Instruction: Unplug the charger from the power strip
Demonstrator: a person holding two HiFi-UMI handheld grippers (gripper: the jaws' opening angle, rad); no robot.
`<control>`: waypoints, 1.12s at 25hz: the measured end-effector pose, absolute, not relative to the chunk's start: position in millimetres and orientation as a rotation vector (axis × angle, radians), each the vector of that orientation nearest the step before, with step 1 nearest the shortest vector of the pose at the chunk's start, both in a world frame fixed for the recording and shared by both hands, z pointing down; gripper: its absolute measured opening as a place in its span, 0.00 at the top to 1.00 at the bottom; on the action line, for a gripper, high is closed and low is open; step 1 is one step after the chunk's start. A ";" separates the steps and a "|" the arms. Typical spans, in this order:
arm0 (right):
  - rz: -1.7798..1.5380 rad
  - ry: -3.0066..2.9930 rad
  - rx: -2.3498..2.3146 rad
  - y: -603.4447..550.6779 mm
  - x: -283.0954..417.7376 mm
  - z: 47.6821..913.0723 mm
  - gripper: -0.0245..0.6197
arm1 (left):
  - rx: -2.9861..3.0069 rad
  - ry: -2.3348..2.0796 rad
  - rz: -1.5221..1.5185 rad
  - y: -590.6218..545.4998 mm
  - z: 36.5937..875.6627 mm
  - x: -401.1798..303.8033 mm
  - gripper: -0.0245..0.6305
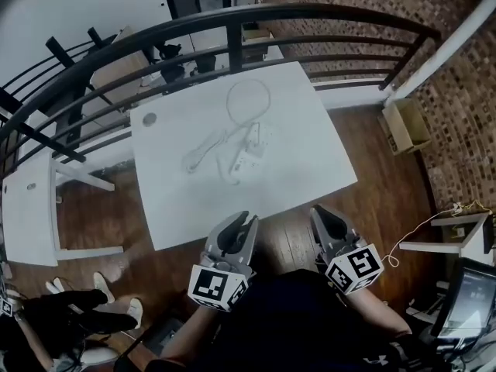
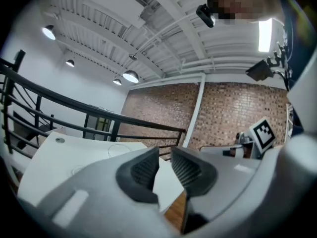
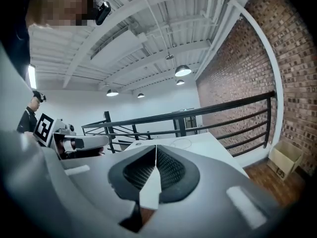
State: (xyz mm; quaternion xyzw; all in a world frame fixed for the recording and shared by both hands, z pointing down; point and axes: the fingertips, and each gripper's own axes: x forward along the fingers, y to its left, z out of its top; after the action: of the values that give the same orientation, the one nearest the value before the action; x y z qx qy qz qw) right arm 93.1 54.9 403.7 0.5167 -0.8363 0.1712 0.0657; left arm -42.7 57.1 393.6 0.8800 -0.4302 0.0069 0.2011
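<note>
On the white table (image 1: 302, 169) lies a white power strip (image 1: 242, 163) with a white charger (image 1: 257, 136) at its far end. A thin cable loop (image 1: 248, 101) curls beyond it, and a second cable (image 1: 200, 155) is bunched to its left. Both grippers hover short of the table's near edge, well apart from the strip. My left gripper (image 1: 248, 219) (image 2: 165, 155) stands slightly open with nothing between its jaws. My right gripper (image 1: 316, 211) (image 3: 156, 150) is shut and holds nothing. In the gripper views the strip is too faint to make out.
A black metal railing (image 1: 232, 33) curves behind the table. A cardboard box (image 1: 407, 124) sits on the wooden floor at the right by the brick wall. A second white table (image 1: 27, 208) stands at the left, with a person's shoes (image 1: 116, 308) near it. A small round disc (image 1: 149, 118) lies on the table's far left.
</note>
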 end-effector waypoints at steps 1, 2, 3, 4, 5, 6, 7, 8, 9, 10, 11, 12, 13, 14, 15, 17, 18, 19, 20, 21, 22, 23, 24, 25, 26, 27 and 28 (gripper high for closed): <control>0.509 -2.516 1.564 43.8 88.6 403.1 0.94 | 2.453 -1.199 0.028 47.0 394.0 -48.0 0.85; 0.503 -2.509 1.566 33.8 84.7 402.9 0.94 | 2.454 -1.199 0.030 38.0 394.9 -52.9 0.85; 0.500 -2.503 1.565 24.9 81.5 403.4 0.94 | 2.458 -1.203 0.034 29.8 396.2 -57.6 0.85; 0.499 -2.496 1.563 16.9 78.6 404.5 0.94 | 2.468 -1.211 0.030 22.3 398.6 -62.1 0.85; 0.498 -2.491 1.557 9.9 75.7 405.9 0.94 | 2.485 -1.224 0.013 15.6 402.7 -66.6 0.85; 0.496 -2.488 1.547 3.7 72.1 407.3 0.94 | 2.499 -1.237 -0.007 9.6 407.5 -70.7 0.85; 0.493 -2.487 1.533 -2.0 67.7 408.7 0.94 | 2.503 -1.244 -0.014 4.6 412.0 -73.9 0.85; 0.493 -2.487 1.514 -7.3 62.9 410.5 0.90 | 2.501 -1.243 -0.007 0.4 416.2 -75.8 0.83; 0.495 -2.488 1.493 -12.5 58.5 412.6 0.87 | 2.495 -1.239 0.009 -3.4 420.1 -76.4 0.82; 0.497 -2.490 1.469 -17.4 55.0 415.0 0.83 | 2.489 -1.235 0.028 -7.1 423.5 -75.8 0.80; 0.497 -2.492 1.447 -22.2 52.4 417.7 0.80 | 2.482 -1.237 0.047 -10.8 426.4 -74.4 0.76; 0.494 -2.494 1.424 -26.7 50.4 420.7 0.77 | 2.478 -1.244 0.067 -14.4 429.0 -73.0 0.73; 0.487 -2.495 1.399 -31.0 48.1 424.1 0.73 | 2.476 -1.257 0.091 -17.9 431.8 -72.2 0.69; 0.477 -2.496 1.372 -35.1 45.5 428.1 0.70 | 2.475 -1.273 0.117 -21.4 435.4 -72.0 0.67; 0.460 -2.497 1.343 -39.2 42.9 433.0 0.67 | 2.472 -1.291 0.143 -24.8 439.9 -72.0 0.65; 0.405 -2.488 1.282 -48.4 39.4 446.3 0.63 | 2.459 -1.323 0.194 -31.7 451.3 -71.6 0.64; 0.377 -2.477 1.251 -53.7 38.7 455.1 0.60 | 2.450 -1.334 0.221 -35.3 458.0 -70.7 0.63; 0.360 -2.465 1.222 -59.3 38.3 464.9 0.56 | 2.441 -1.342 0.252 -38.8 465.2 -69.2 0.62; 0.352 -2.454 1.196 -65.0 38.0 475.0 0.53 | 2.433 -1.350 0.284 -42.3 472.9 -67.6 0.61; 0.350 -2.445 1.174 -70.9 37.5 484.9 0.51 | 2.426 -1.358 0.319 -45.9 481.3 -66.1 0.59; 0.350 -2.437 1.154 -76.9 36.6 494.5 0.49 | 2.418 -1.366 0.355 -49.5 490.2 -64.8 0.57; 0.349 -2.430 1.135 -83.0 35.2 504.0 0.48 | 2.409 -1.375 0.393 -53.1 499.7 -63.7 0.56; 0.349 -2.424 1.116 -89.1 33.4 513.3 0.48 | 2.400 -1.384 0.432 -56.6 509.4 -62.6 0.54; 0.347 -2.419 1.097 -95.2 31.3 522.4 0.48 | 2.393 -1.391 0.471 -60.0 519.0 -61.1 0.52; 0.344 -2.415 1.077 -101.3 29.1 531.1 0.48 | 2.386 -1.394 0.510 -63.1 528.6 -59.1 0.52; 0.342 -2.410 1.058 -107.0 26.8 539.5 0.48 | 2.379 -1.394 0.548 -65.7 538.3 -56.7 0.52; 0.339 -2.403 1.041 -112.3 24.5 547.7 0.48 | 2.372 -1.390 0.584 -67.7 548.2 -53.8 0.52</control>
State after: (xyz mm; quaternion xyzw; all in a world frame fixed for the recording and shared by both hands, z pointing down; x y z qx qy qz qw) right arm 24.5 -112.3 547.7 0.3818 -0.8816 0.1244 0.2480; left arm -53.8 -67.7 548.2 0.8324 -0.4878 0.2050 0.1647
